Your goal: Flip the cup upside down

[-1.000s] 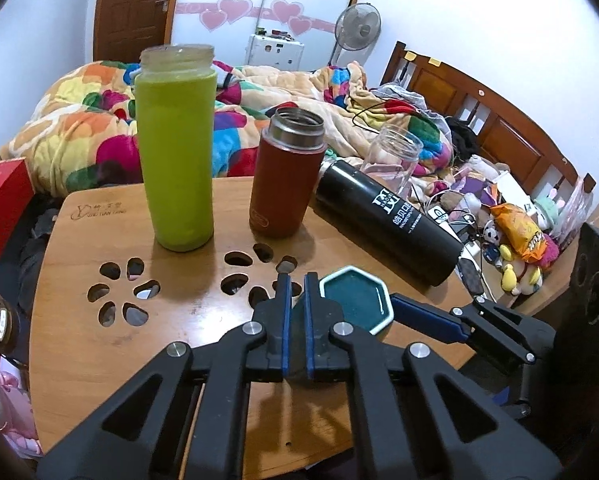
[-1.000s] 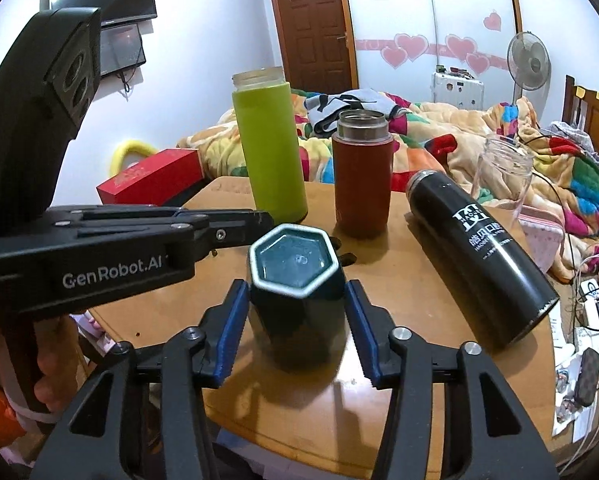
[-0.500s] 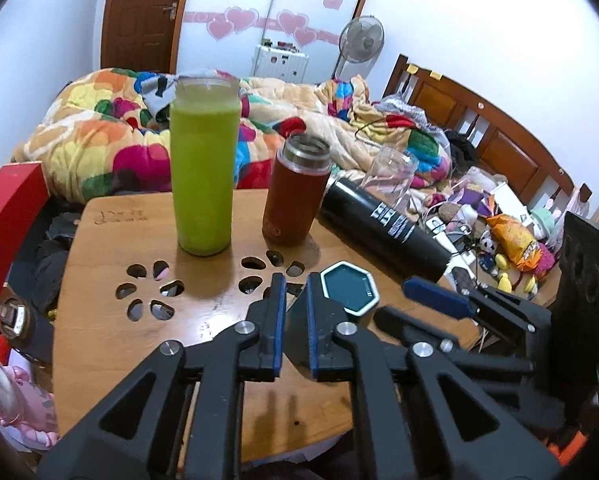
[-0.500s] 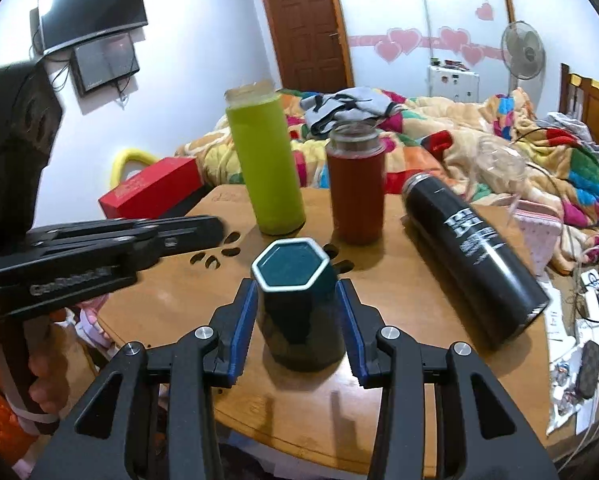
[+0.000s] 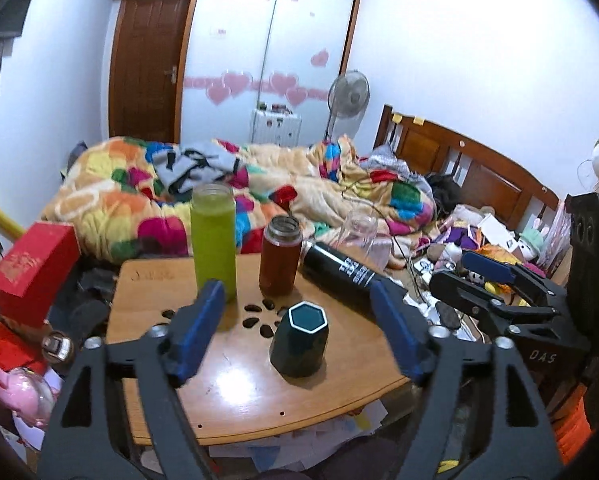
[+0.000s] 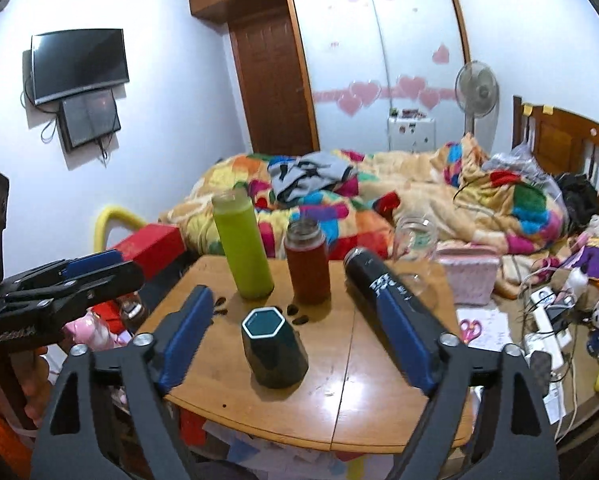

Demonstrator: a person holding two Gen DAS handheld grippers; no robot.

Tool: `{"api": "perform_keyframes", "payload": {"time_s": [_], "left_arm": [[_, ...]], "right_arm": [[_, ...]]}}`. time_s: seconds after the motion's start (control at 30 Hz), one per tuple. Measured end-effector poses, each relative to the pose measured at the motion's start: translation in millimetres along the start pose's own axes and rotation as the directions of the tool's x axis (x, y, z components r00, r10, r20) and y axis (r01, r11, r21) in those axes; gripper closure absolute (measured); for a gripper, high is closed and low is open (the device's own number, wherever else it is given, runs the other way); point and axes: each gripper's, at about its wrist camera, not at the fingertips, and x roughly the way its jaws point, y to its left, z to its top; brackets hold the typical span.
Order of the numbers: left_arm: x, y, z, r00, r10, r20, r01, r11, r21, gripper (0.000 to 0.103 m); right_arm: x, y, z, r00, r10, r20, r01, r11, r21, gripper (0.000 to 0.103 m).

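Note:
A dark green hexagonal cup (image 5: pixel 299 340) stands on the wooden table (image 5: pixel 227 396), its pale hexagonal end up; I cannot tell whether that end is the mouth or the base. It also shows in the right wrist view (image 6: pixel 273 350). My left gripper (image 5: pixel 299 328) is open, drawn back above the near table edge. My right gripper (image 6: pixel 293 334) is open too, held back from the cup. Neither touches the cup. The right gripper's fingers (image 5: pixel 487 268) show at the right of the left wrist view.
Behind the cup stand a tall green bottle (image 5: pixel 213 246) and a red-brown flask (image 5: pixel 280 256). A black flask (image 5: pixel 343 274) lies on its side to the right, by a clear glass jar (image 6: pixel 413 240). A red box (image 5: pixel 31 268) sits left; a bed lies beyond.
My right gripper has opened and let go of the cup, which now stands free on the table. My left gripper has opened. Both have pulled back and up from the table.

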Motion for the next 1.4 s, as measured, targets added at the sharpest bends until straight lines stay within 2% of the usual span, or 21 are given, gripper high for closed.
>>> {"api": "perform_keyframes", "payload": {"time_s": [0.03, 0.1, 0.17, 0.37, 0.57, 1.4], "left_arm": [[-5, -2, 1, 1.0, 0.007, 0.012, -0.007, 1.0, 0.005, 0.012], [-16, -7, 3, 0.998, 0.032, 0.048, -0.033, 0.999, 0.018, 0.004], [-27, -10, 4, 0.995, 0.063, 0.083, -0.065, 0.998, 0.024, 0.001], [-41, -12, 5, 0.988, 0.104, 0.117, -0.106, 0.994, 0.015, 0.0], [-44, -10, 3, 0.983, 0.121, 0.135, -0.123, 0.992, 0.008, 0.0], [-39, -16, 7, 0.98, 0.129, 0.15, -0.134, 0.991, 0.025, 0.0]], "right_arm": [[-5, 1, 2, 1.0, -0.003, 0.008, 0.003, 1.0, -0.002, 0.016], [-14, 3, 6, 1.0, -0.008, 0.017, 0.008, 1.0, -0.007, 0.012], [-24, 6, 8, 0.999, -0.018, 0.033, 0.018, 1.0, -0.007, 0.001], [-44, 8, 11, 0.994, -0.067, 0.083, 0.068, 0.998, -0.007, 0.0], [-48, 4, 13, 0.993, -0.083, 0.088, 0.083, 0.997, -0.001, 0.0], [-46, -3, 21, 0.991, -0.085, 0.107, 0.083, 0.996, 0.022, 0.0]]}}
